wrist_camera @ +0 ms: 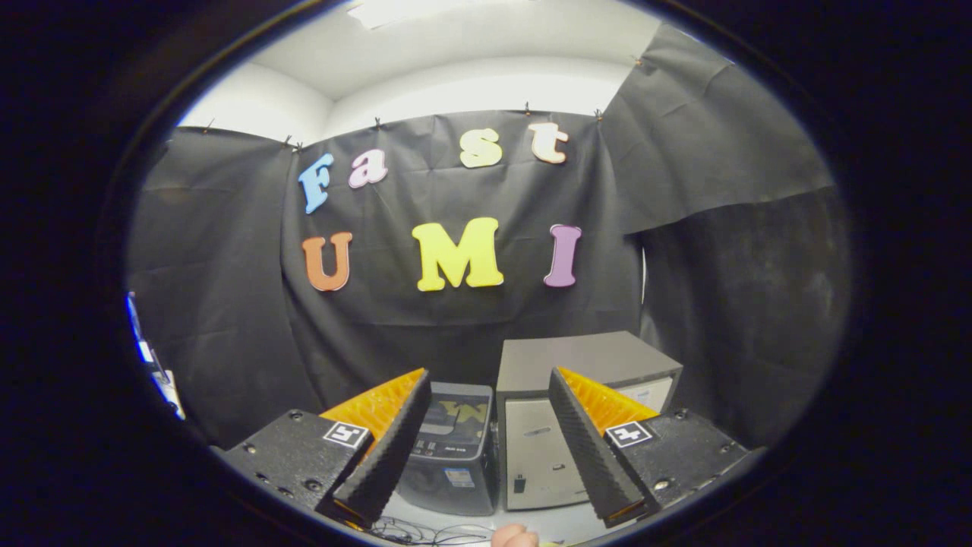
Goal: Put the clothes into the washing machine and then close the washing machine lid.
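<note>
My gripper [488, 376] is held up and open, with a wide gap and nothing between its black, orange-backed fingers [387, 448]. Beyond them, on a white surface, stands a small dark grey top-loading washing machine [449, 448]. Its glossy lid [454, 418] lies flat on top and mirrors the wall. A small pink rounded thing [515, 536] peeks in below the fingers, on the near side of the machine. Too little of it shows to tell whether it is cloth.
A grey box-shaped appliance [585, 365] with a pale front door stands right beside the washing machine, on its right. Thin dark cables [425, 532] lie on the white surface [562, 524] in front of the machine. Black cloth walls close the booth behind and on both sides.
</note>
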A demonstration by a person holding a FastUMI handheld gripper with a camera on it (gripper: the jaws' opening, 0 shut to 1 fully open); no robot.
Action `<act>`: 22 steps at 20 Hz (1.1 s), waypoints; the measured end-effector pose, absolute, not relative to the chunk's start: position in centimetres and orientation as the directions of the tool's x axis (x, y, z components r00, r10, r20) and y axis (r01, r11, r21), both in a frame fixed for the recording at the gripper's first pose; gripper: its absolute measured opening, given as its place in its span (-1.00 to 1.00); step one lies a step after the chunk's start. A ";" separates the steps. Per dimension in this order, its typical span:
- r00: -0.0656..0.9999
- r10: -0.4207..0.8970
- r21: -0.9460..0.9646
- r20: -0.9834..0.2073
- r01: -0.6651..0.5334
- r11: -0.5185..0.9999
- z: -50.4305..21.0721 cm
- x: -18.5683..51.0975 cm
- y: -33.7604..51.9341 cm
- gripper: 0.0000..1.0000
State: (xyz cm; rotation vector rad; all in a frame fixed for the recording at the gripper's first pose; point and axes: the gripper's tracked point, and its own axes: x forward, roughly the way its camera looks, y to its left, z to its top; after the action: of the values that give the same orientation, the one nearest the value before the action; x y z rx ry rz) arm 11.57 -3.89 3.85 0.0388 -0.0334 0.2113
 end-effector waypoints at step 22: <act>0.973 0.225 0.040 0.042 -0.227 0.973 4.6 11.9 -8.7 0.97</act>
State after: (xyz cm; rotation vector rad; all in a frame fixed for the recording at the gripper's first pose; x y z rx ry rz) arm 11.89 -8.68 4.63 0.0449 -0.0372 0.2283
